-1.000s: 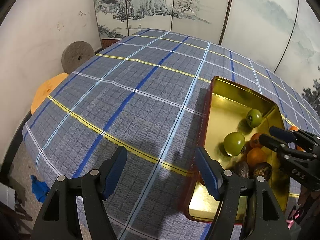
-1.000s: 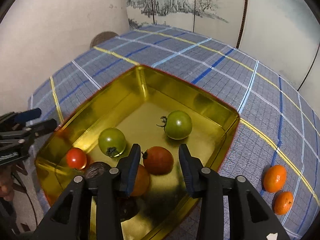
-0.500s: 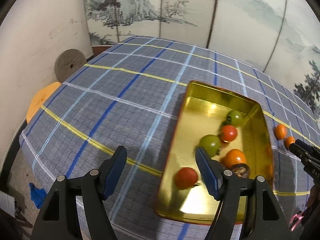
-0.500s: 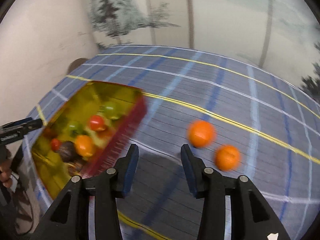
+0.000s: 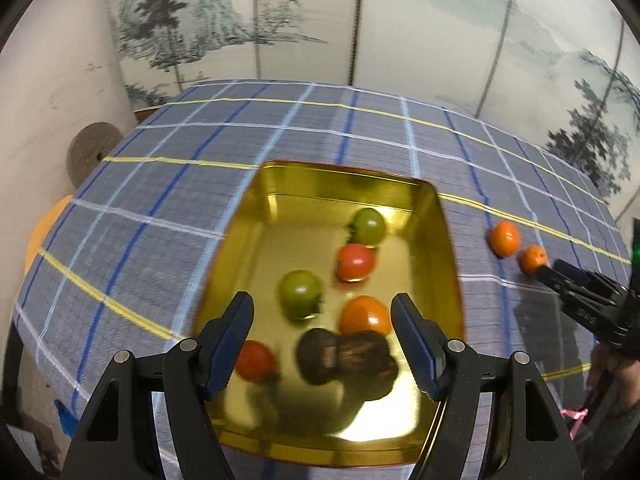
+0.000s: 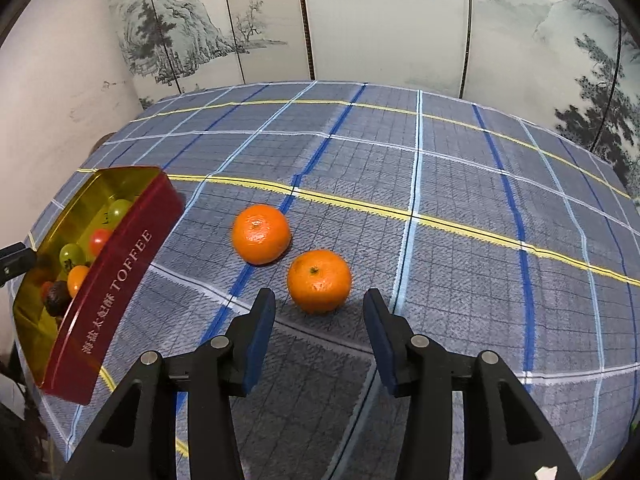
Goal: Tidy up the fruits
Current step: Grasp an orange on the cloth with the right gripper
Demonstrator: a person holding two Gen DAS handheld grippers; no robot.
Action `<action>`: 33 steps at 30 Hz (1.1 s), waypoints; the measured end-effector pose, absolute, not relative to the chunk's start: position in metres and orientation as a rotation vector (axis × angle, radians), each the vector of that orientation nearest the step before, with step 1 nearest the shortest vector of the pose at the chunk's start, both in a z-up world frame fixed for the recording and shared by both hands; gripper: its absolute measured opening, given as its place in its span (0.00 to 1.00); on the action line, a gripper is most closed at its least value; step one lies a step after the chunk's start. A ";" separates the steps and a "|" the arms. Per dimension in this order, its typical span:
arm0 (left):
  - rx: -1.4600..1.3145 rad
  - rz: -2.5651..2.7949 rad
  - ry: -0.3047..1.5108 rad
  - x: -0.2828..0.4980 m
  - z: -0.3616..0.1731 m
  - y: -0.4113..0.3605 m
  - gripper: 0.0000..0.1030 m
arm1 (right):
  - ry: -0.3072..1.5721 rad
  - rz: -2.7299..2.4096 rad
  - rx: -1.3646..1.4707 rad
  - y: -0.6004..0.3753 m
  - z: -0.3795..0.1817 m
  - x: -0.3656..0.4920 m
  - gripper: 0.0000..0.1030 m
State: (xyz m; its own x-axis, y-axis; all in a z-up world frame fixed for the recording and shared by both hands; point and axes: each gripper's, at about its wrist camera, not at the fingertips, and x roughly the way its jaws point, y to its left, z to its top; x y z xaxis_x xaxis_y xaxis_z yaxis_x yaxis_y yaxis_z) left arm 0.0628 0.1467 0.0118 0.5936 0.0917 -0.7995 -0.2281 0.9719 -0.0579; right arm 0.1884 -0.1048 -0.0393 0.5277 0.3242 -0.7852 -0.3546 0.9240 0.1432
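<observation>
A gold tin with a red outer wall lies on the plaid cloth. It holds two green tomatoes, two red tomatoes, an orange and two dark fruits. My left gripper hovers open over the tin's near half, touching no fruit. Two more oranges lie on the cloth to the right of the tin, one nearer and one farther. My right gripper is open just short of the nearer orange, pads clear of it.
A painted folding screen stands behind the table. At the left, beyond the table's edge, are a grey round disc and an orange stool. A person's hand holds the right gripper at the table's right side.
My right gripper left the tin and swung right to the two loose oranges, its jaws a little wider. My left gripper moved right and now hangs over the tin.
</observation>
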 end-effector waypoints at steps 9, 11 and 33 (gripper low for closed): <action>-0.114 0.102 0.929 0.086 0.015 0.102 0.70 | 0.935 0.402 -0.074 -0.093 -0.055 0.203 0.42; -0.104 0.089 0.929 0.091 0.016 0.093 0.70 | 0.938 0.404 -0.075 -0.091 -0.058 0.205 0.42; -0.066 -0.040 0.959 0.136 -0.006 0.009 0.70 | 0.919 0.304 -0.081 -0.145 -0.060 0.196 0.33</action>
